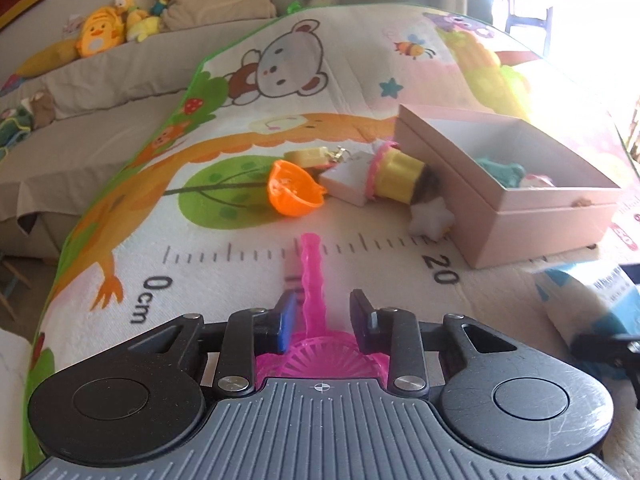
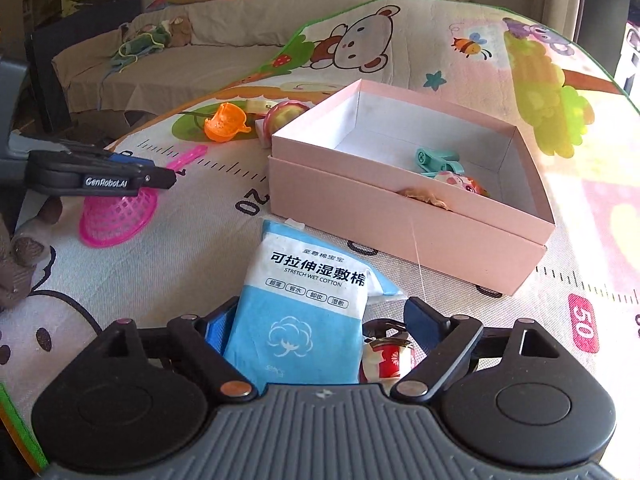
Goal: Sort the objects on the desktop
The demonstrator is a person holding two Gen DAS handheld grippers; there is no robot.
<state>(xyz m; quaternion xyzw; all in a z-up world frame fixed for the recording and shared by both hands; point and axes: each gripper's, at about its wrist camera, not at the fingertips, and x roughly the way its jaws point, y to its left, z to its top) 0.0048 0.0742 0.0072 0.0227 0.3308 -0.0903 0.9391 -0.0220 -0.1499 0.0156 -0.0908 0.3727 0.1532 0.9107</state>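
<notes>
The left gripper (image 1: pixel 323 314) stands open around the handle of a pink plastic net scoop (image 1: pixel 311 276), not touching it. The right gripper (image 2: pixel 320 320) is wide around a blue-and-white soft pack of wet cotton (image 2: pixel 308 300), near the pink cardboard box (image 2: pixel 400 216) on the cartoon play mat (image 2: pixel 160 264).

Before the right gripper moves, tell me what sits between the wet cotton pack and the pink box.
Nothing visible stands between them. The wet cotton pack lies between the open fingers of the right gripper, and only bare play mat separates it from the pink box. A small red jar sits beside the pack, off that line.
</notes>
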